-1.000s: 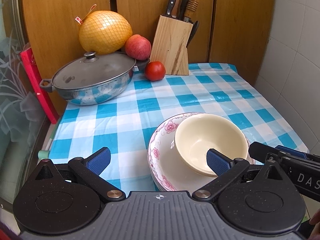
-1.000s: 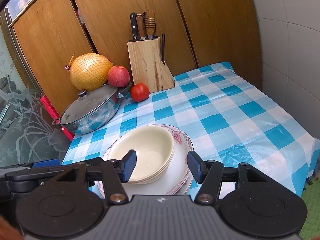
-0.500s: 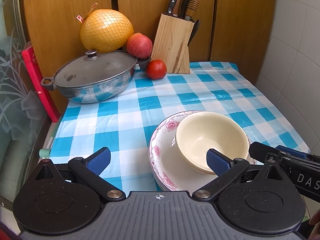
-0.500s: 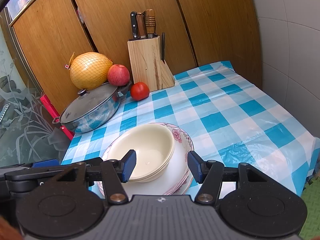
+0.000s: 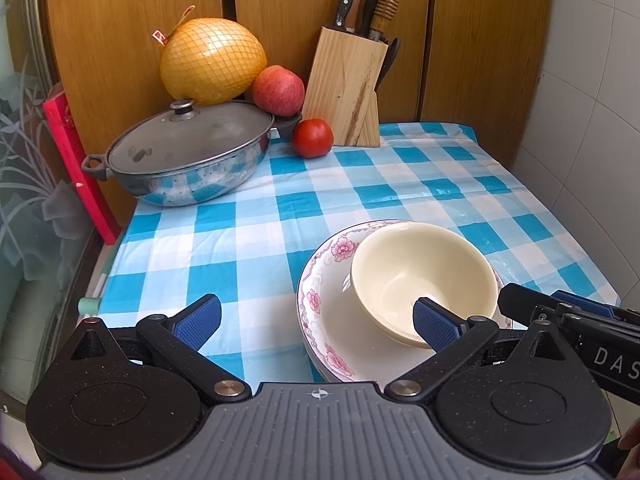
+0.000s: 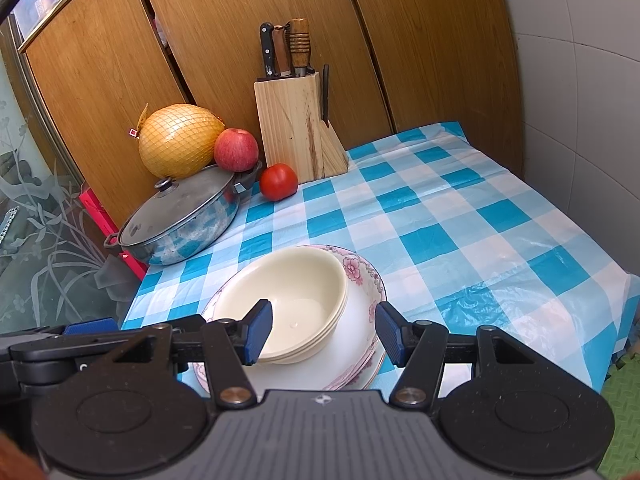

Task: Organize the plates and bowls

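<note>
A stack of cream bowls [image 5: 420, 272] [image 6: 288, 296] sits in a stack of white plates with pink flowers [image 5: 328, 312] [image 6: 360, 276], near the front edge of the blue-checked tablecloth [image 5: 256, 240]. My left gripper [image 5: 316, 324] hovers open and wide just in front of the stack, its right pad over the top bowl and its left pad over bare cloth. My right gripper [image 6: 324, 332] is also open, hovering close over the near side of the stack; neither pad presses on anything. One of its fingers [image 5: 520, 304] shows at the right of the left wrist view.
At the back left stand a lidded steel pot [image 5: 184, 160], a netted pomelo [image 5: 212, 60], an apple [image 5: 278, 90], a tomato [image 5: 312, 138] and a wooden knife block [image 5: 344, 92]. A red board [image 5: 76, 168] leans at the left. Wooden doors are behind, a tiled wall [image 6: 580, 120] at the right.
</note>
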`<act>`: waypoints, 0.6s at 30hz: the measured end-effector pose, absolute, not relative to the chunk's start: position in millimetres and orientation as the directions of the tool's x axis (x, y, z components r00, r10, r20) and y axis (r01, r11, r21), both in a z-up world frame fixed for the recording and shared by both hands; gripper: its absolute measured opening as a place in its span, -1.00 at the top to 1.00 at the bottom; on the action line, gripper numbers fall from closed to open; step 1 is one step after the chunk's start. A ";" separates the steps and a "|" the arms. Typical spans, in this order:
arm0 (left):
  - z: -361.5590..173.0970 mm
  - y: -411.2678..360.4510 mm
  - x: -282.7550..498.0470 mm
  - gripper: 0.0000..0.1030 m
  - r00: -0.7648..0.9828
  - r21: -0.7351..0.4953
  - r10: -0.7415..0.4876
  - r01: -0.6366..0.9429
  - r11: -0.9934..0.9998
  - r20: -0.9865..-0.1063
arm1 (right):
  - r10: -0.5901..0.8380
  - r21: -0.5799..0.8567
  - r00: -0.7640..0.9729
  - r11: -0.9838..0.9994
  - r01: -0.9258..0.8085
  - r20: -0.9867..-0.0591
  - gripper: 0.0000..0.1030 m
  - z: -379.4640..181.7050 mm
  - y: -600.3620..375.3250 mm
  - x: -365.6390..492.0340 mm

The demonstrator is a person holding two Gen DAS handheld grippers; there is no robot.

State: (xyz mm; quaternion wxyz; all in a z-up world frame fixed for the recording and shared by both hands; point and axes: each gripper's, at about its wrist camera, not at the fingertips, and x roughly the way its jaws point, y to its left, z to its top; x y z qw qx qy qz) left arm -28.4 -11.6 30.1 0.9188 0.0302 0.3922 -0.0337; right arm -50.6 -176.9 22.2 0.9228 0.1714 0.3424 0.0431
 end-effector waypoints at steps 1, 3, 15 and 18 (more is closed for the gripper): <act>30.1 -11.6 -28.5 -1.00 0.690 0.029 -0.038 0.085 0.996 -0.723 | 0.196 0.345 0.762 0.938 0.038 -0.618 -0.04 22.3 -176.8 -50.6; 30.1 -11.6 -28.5 -1.00 0.689 0.029 -0.037 0.085 0.996 -0.724 | 0.196 0.345 0.761 0.938 0.039 -0.618 -0.04 21.9 -177.3 -51.2; 28.9 -12.1 -29.5 -1.00 0.688 0.030 -0.039 0.088 0.996 -0.725 | 0.197 0.347 0.759 0.937 0.041 -0.621 -0.04 20.1 -179.7 -53.4; 29.2 -13.3 -29.5 -1.00 0.690 0.038 -0.033 0.088 0.995 -0.723 | 0.196 0.346 0.758 0.937 0.041 -0.622 -0.04 20.1 -179.7 -53.1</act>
